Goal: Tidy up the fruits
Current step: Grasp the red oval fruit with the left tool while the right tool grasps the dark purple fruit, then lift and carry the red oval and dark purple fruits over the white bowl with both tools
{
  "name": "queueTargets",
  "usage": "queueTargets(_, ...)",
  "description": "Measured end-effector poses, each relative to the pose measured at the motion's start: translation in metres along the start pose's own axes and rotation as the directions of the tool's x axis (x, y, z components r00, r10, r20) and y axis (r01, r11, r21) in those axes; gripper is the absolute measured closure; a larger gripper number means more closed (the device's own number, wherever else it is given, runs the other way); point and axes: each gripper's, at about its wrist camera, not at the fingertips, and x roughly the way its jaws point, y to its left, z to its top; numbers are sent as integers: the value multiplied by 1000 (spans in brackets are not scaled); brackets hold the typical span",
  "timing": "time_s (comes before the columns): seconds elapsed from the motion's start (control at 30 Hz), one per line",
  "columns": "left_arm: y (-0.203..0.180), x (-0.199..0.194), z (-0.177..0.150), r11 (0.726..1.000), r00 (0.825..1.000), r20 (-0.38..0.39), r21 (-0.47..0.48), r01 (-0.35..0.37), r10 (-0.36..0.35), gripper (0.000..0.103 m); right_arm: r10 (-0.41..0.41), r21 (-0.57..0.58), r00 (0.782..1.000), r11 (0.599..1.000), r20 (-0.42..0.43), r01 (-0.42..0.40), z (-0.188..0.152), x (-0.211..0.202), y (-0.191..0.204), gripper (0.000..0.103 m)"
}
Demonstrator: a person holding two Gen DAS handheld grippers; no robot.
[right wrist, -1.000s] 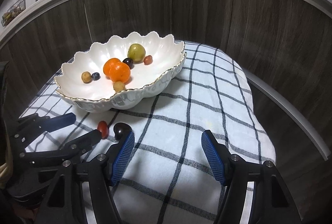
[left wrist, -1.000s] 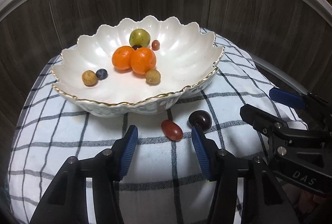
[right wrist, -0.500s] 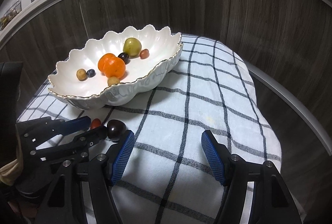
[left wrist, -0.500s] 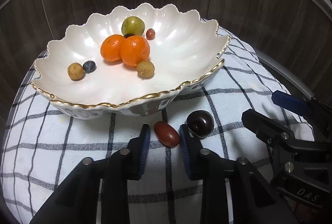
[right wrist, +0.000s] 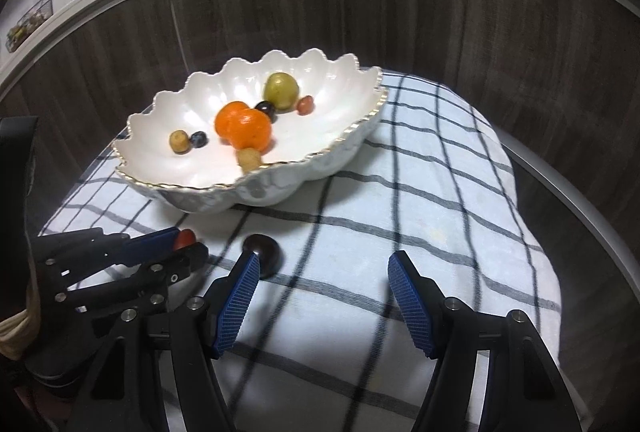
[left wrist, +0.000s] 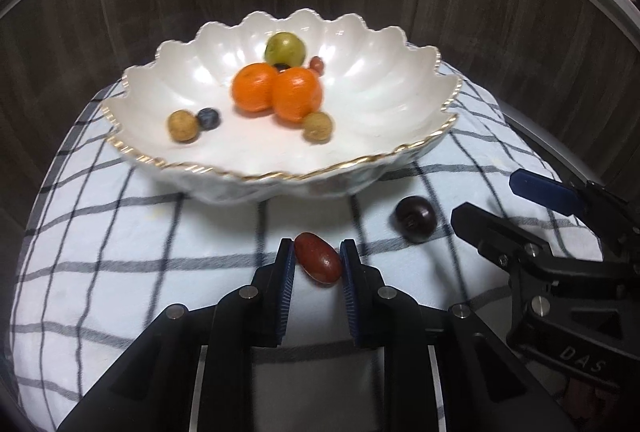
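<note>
The work surface was a padded top covered by a white cloth with dark checks (left wrist: 120,272), backed by curved wood-grain panelling (right wrist: 480,31) with a pale ledge above it. At the near edge of the cloth, the left gripper (left wrist: 318,264) had just been closing and its blue pads pressed both sides of an oblong red fruit (left wrist: 319,264). Just to its right, a dark round fruit (left wrist: 415,219) lay on the cloth, apart from it. The right gripper (right wrist: 322,296) stood half open over bare cloth, nothing between its jaws. Toward the far-left part of the cloth sat a white scalloped bowl with a gilt rim (left wrist: 400,43). It contained two oranges (left wrist: 276,91) touching each other, two tan fruits, a blueberry (left wrist: 208,117), a green fruit (left wrist: 285,49), a small red one and a dark one partly hidden.
</note>
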Motion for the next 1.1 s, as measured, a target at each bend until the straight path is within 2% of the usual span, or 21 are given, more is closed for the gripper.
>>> queueTargets(0.3, 30, -3, -8, 997, 999, -1, -54, -51, 51, 79, 26, -38, 999, 999, -27, -27, 5, 19, 30, 38)
queueTargets(0.37, 33, -3, -8, 996, 999, -3, -67, -51, 51, 79, 24, -43, 999, 999, -44, -25, 7, 26, 33, 49)
queueTargets(0.5, 35, -2, -8, 996, 999, 0, -78, -52, 52, 79, 23, -27, 997, 999, -78, -25, 8, 39, 34, 57)
queueTargets(0.57, 36, -3, -9, 995, 999, -1, -84, -50, 50, 79, 25, -19, 996, 999, -90, -27, 8, 44, 34, 70)
queueTargets(0.63, 37, -2, -9, 995, 999, -2, -85, -49, 49, 79, 30, -11, 994, 999, -103, -32, 8, 48, 33, 75)
queueTargets(1.1, 30, -17, -5, 996, 999, 24, -77, -38, 40, 79, 16, 5, 997, 1000, -69, -15, 4, 23, 37, 75)
